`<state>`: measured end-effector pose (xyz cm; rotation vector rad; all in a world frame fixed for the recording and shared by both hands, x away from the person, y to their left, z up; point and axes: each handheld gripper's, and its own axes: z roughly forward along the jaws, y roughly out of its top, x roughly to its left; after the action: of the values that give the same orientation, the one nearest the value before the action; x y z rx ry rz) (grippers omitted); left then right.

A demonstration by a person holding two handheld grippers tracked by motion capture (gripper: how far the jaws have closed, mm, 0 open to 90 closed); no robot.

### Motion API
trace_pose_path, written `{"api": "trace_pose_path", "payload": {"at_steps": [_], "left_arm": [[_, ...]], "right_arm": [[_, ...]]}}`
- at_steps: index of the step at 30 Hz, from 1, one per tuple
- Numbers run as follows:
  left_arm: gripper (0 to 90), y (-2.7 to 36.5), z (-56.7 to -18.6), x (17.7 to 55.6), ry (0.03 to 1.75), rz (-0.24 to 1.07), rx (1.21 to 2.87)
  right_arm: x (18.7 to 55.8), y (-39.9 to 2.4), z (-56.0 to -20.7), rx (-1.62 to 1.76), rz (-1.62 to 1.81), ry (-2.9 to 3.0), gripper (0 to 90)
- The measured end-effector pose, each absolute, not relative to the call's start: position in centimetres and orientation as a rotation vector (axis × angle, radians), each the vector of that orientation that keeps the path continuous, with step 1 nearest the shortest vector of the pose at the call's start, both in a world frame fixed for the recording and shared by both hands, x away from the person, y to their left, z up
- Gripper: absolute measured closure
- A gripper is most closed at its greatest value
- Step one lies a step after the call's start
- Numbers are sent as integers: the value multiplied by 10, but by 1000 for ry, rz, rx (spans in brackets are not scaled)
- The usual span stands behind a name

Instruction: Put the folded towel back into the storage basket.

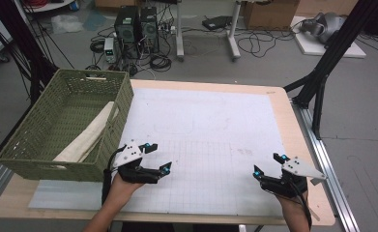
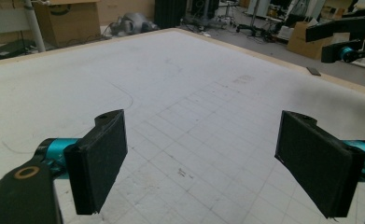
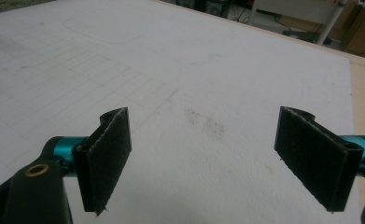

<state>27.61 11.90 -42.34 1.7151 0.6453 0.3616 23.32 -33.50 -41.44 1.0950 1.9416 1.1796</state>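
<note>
both grippers sit low over the near part of the table (image 1: 273, 96), on the white gridded mat (image 1: 201, 125), and neither holds anything. the left gripper (image 1: 159, 158) is at the near left, just right of the green woven basket (image 1: 29, 145); its jaws stand wide apart, with bare mat between the black pads (image 2: 101, 163). the right gripper (image 1: 268, 164) is at the near right, well apart from the left one, and its jaws are spread wide too, its pads (image 3: 106, 158) framing only mat and a faint smudge.

the nearest thing to handle is the folded cream cloth (image 1: 87, 135), which lies inside the basket, leaning along its right wall with one end up near the rim. the left gripper is close to it, on the other side of that wall.

if the cloth is the next thing to grasp, the left gripper looks best placed. it would do well to rise over the rim first rather than push at the wicker, then come down on the raised end and pinch a full fold so the fabric does not slip out. the basket is light and could slide, so a slow, straight lift seems wise.

no brand, label or readable writing is visible; the mat carries only faint pencil lines and grid marks.
</note>
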Motion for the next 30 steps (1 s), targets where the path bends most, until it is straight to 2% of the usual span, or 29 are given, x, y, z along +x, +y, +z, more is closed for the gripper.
{"api": "trace_pose_path", "payload": {"at_steps": [8, 30], "left_arm": [[173, 115, -430, 276, 644, 370, 1724], [175, 125, -431, 271, 701, 403, 1716]], "right_arm": [[231, -345, -419, 1117, 1169, 1930, 174], [236, -336, -418, 1103, 1153, 1946, 174]]}}
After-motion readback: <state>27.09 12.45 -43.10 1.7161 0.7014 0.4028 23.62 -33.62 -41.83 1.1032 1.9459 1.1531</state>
